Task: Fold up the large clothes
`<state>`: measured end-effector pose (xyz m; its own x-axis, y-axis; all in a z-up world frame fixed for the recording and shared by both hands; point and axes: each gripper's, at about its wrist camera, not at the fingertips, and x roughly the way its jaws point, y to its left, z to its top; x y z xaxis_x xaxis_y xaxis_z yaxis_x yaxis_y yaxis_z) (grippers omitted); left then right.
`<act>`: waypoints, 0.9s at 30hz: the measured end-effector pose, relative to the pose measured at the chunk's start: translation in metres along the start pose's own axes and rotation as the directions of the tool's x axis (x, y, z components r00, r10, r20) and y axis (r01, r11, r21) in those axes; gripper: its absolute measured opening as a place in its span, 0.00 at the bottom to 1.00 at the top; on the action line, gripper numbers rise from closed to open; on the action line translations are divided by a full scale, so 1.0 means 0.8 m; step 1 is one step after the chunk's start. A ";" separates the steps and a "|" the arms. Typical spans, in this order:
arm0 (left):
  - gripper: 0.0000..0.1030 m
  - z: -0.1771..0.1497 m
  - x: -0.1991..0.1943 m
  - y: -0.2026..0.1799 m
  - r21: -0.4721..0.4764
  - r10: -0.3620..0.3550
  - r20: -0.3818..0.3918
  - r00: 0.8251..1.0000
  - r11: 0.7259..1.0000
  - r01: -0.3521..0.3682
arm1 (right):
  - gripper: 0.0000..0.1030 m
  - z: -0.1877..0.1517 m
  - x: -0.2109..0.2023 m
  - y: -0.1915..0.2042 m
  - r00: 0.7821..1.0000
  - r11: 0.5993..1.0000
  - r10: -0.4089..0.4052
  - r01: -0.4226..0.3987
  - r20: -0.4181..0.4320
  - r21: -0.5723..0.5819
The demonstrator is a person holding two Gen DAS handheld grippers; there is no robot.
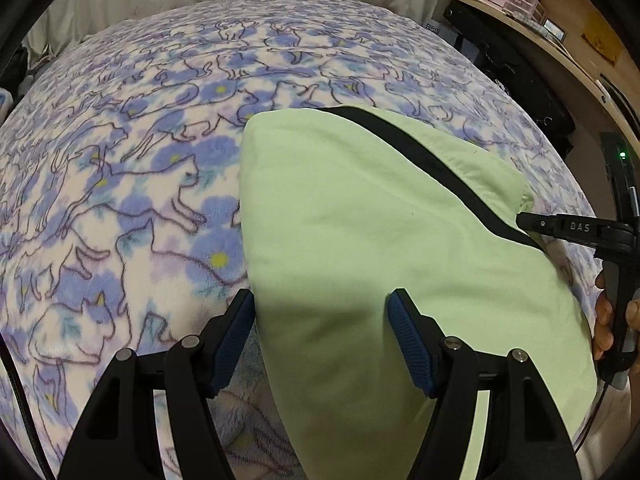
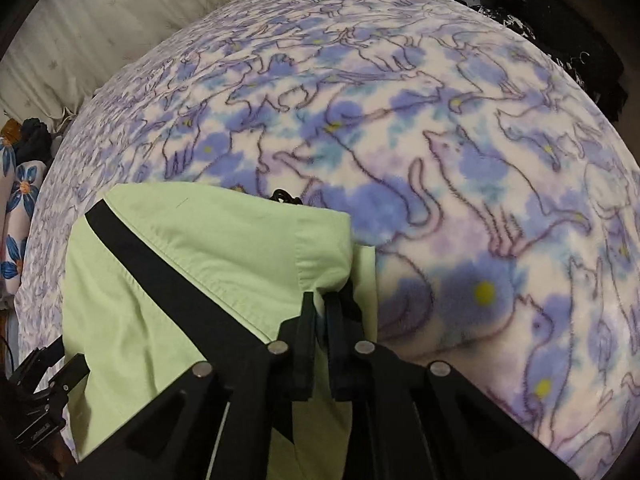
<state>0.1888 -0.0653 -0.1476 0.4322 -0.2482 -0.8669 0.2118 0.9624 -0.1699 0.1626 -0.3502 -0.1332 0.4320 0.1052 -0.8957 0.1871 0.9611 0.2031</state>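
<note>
Green garment [image 1: 360, 208] with black strap [image 1: 432, 168] lies folded on cat-print blanket [image 1: 120, 184] on the bed. Left wrist view: left gripper [image 1: 322, 312] wide open, fingers straddling the garment's near left edge, gripping nothing; right gripper [image 1: 532, 222] at the garment's right corner. Right wrist view: right gripper [image 2: 320, 304] pinched closed on the garment [image 2: 200, 248] hem corner, blanket [image 2: 480, 160] beyond.

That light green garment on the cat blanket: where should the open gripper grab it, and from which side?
Take the light green garment at its near left edge, where the left gripper already straddles it, open. The edge lies flat on the cat blanket, so come in low from the near side. The right gripper already pinches the opposite corner.
</note>
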 end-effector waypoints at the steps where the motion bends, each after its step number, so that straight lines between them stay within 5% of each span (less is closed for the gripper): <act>1: 0.66 0.000 -0.002 -0.001 -0.002 0.008 -0.002 1.000 1.000 -0.008 | 0.07 0.000 -0.005 0.000 1.000 1.000 0.003 -0.003 -0.003 0.003; 10: 0.66 -0.011 -0.035 -0.013 0.006 0.027 -0.020 0.999 1.000 -0.027 | 0.07 -0.018 -0.051 0.018 1.000 0.999 0.015 -0.016 -0.020 -0.030; 15: 0.76 -0.026 -0.062 -0.023 -0.001 0.017 -0.014 1.000 1.000 -0.017 | 0.08 -0.034 -0.074 0.034 0.999 0.998 0.031 -0.034 -0.044 -0.058; 17: 0.76 -0.033 -0.072 -0.024 -0.014 -0.005 -0.022 1.000 1.000 0.004 | 0.17 -0.043 -0.085 0.039 0.996 0.996 0.065 -0.068 -0.055 -0.058; 19: 0.77 -0.039 -0.080 -0.024 -0.027 -0.018 -0.032 0.999 0.999 0.018 | 0.41 -0.052 -0.095 0.042 0.994 0.994 0.092 -0.095 -0.053 -0.056; 27: 0.80 -0.054 -0.110 -0.010 -0.105 -0.006 -0.040 0.999 0.994 0.002 | 0.53 -0.075 -0.126 0.054 0.987 0.985 0.146 -0.151 -0.064 -0.086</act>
<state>0.1112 -0.0463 -0.0901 0.3955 -0.2494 -0.8840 0.1194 0.9682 -0.2198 0.0742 -0.3038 -0.0578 0.3976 0.2605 -0.8798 0.0427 0.9526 0.3013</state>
